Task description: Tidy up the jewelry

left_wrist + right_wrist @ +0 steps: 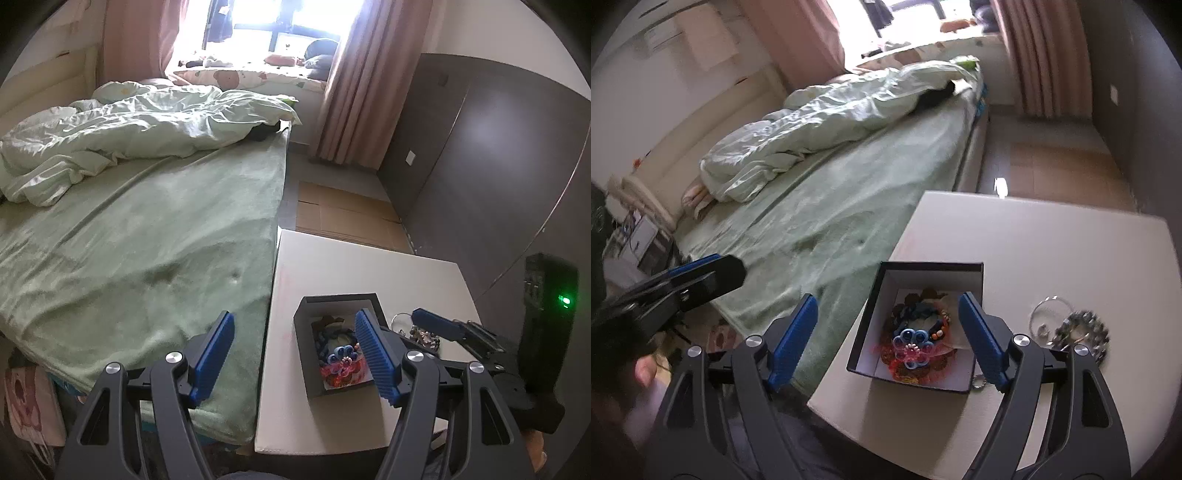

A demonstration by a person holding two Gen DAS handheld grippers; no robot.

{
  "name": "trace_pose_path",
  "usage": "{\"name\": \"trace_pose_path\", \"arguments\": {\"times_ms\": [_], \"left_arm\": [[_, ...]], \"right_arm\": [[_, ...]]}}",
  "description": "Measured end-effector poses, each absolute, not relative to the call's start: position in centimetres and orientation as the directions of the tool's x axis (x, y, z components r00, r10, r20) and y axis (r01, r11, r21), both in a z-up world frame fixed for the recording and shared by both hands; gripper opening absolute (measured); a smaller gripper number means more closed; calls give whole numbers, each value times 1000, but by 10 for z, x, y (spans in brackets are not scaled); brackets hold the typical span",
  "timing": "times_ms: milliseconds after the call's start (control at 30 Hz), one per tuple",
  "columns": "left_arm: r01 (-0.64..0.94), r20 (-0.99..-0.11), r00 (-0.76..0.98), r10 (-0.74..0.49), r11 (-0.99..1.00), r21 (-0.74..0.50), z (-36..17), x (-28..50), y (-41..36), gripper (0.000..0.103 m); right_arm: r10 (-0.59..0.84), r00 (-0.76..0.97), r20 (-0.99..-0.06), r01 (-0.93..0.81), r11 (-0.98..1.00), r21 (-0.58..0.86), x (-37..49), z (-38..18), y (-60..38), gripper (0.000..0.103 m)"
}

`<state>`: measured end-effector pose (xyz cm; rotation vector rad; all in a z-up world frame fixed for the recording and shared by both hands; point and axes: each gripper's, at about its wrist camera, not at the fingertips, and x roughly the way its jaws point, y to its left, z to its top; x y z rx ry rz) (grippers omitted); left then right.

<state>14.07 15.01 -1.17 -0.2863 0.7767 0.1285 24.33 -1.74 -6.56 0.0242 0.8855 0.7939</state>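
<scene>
Left wrist view: the left gripper (295,354) has its jaws spread wide with nothing between the pads. Its left finger hangs over the bed (147,236), its right finger over the box (334,347) on the tabletop (369,266). The box lies just ahead and to the right of the gripper's midline. It is an open dark box, and its long axis runs roughly away from the camera, with a slight lean to the left at the far end. Colourful jewelry (341,354) fills its floor. Beyond the right finger, further right, sits the loose pile of rings and beads (421,332), and the right gripper (439,325) reaches in over it. From this side the pile is nearer the right hand than the left.

Right wrist view: the right gripper (890,339) also stands spread and empty. The box (916,325) sits directly ahead, between its fingers, with the jewelry (916,339) in a heap on the white lining. The loose pile (1071,328) lies on the tabletop (1034,240) to the right of the right finger, just outside the jaws, a thin ring at its near-left and a beaded loop at its right. It is roundish and has no clear long axis. To reach it, this gripper would probably have to swing right. The left gripper (705,273) shows at the left edge, over the bed (849,192).
</scene>
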Motion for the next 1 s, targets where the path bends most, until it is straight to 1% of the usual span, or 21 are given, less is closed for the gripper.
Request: {"name": "trace_pose_path", "arguments": {"times_ms": [300, 600, 833, 933, 967, 1000], "left_arm": [[-195, -697, 717, -8, 958, -211, -4, 134, 133, 66], [-121, -692, 719, -63, 969, -214, -2, 140, 93, 66], [-72, -701, 705, -109, 972, -223, -8, 152, 61, 66], [-40, -708, 694, -132, 975, -220, -12, 161, 43, 63], [-32, -710, 690, -139, 975, -221, -14, 163, 39, 60], [-22, -714, 685, -147, 975, -222, -15, 167, 34, 58]], "right_arm": [[638, 355, -683, -611, 712, 347, 243, -62, -54, 78], [617, 382, -688, -515, 760, 396, 258, -65, -119, 78], [573, 386, -723, -435, 804, 405, 268, -76, -159, 78], [559, 381, -737, -406, 817, 409, 272, -82, -172, 72], [557, 379, -739, -398, 819, 413, 273, -83, -175, 70], [553, 378, -742, -390, 822, 415, 273, -85, -178, 67]]}}
